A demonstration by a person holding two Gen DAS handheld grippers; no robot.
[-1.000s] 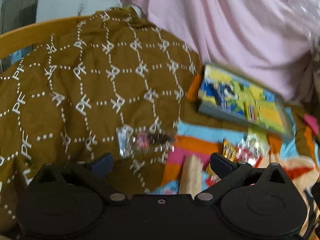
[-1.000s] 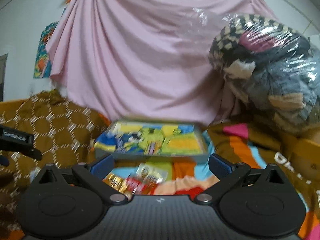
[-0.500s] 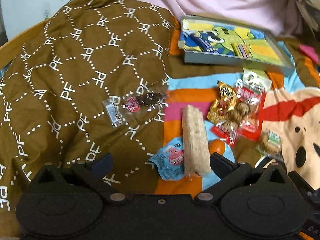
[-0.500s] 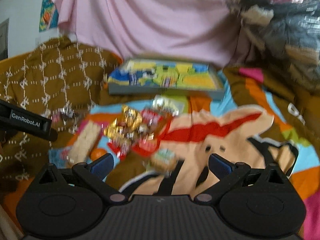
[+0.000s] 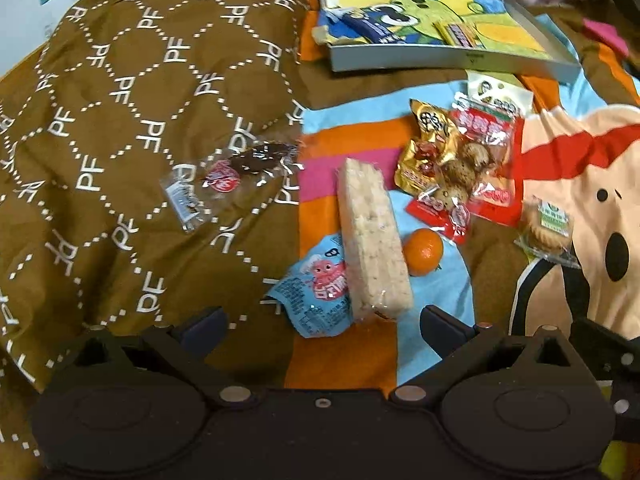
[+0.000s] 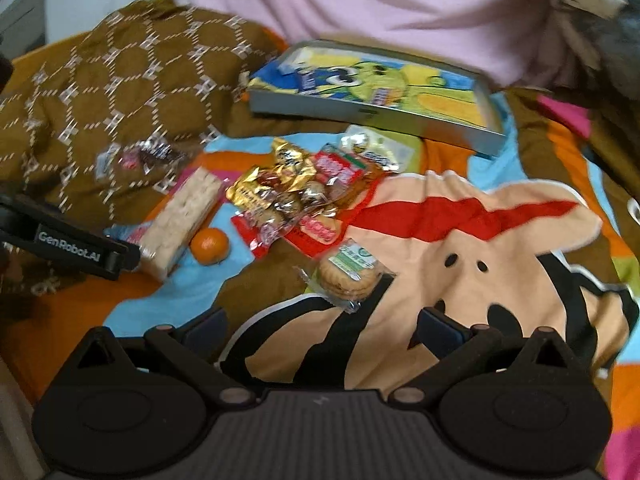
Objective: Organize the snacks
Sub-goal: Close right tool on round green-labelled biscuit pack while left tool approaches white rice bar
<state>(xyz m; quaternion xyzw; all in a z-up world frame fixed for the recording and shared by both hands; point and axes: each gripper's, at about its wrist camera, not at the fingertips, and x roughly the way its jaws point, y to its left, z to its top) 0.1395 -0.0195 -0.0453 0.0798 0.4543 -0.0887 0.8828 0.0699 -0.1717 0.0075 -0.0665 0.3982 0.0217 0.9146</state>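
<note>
Snacks lie on a colourful blanket. A long rice-cracker bar [image 5: 374, 240] [image 6: 184, 220] rests on a blue packet [image 5: 316, 292], beside a small orange [image 5: 423, 251] [image 6: 210, 246]. A gold packet [image 5: 430, 152] [image 6: 276, 184] and red packets [image 5: 484, 168] [image 6: 320, 216] are piled further back. A wrapped biscuit [image 5: 546, 226] [image 6: 348, 274] lies right of them. A clear-wrapped dark sweet [image 5: 236, 172] sits on the brown quilt. A shallow cartoon-printed tray [image 5: 440, 40] [image 6: 372, 88] stands at the back. My left gripper [image 5: 322, 326] is open, just before the blue packet. My right gripper [image 6: 320, 328] is open, just before the biscuit.
A brown quilt with white "PF" print [image 5: 120, 100] [image 6: 100, 92] is heaped on the left. A pink cloth [image 6: 360, 4] hangs behind the tray. A white-green packet [image 5: 496, 94] lies in front of the tray. The left gripper's body [image 6: 72, 240] shows at the right view's left edge.
Both views have tilted down from the quilt and pink cloth toward the blanket, and the snacks now lie closer below both grippers. Both stay open.
</note>
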